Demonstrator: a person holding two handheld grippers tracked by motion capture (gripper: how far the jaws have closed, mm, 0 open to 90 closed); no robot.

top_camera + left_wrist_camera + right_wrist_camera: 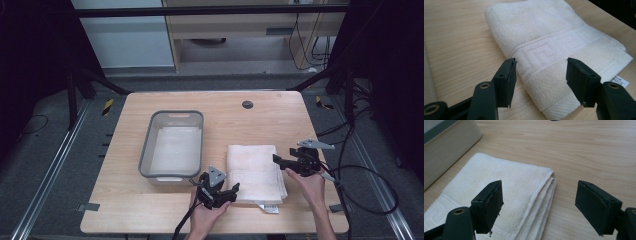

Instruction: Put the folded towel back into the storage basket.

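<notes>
with the folded white terry towel [256,171] lying flat on the pale wooden table [150,210] just right of the grey plastic tub [172,144], both the left gripper [231,192] and right gripper [280,160] gape empty, so a shallow bite could peel only the top layer and undo the fold.

Evenly lit from above on the wooden surface [260,120], dim and nearly black at both sides of the high view. Soft, short shadows beside the folded towel [554,42]. No glare. Slightly soft and coarse from overhead; sharper up close, with blurred hand-held gripper jaws at the bottom edges.
</notes>
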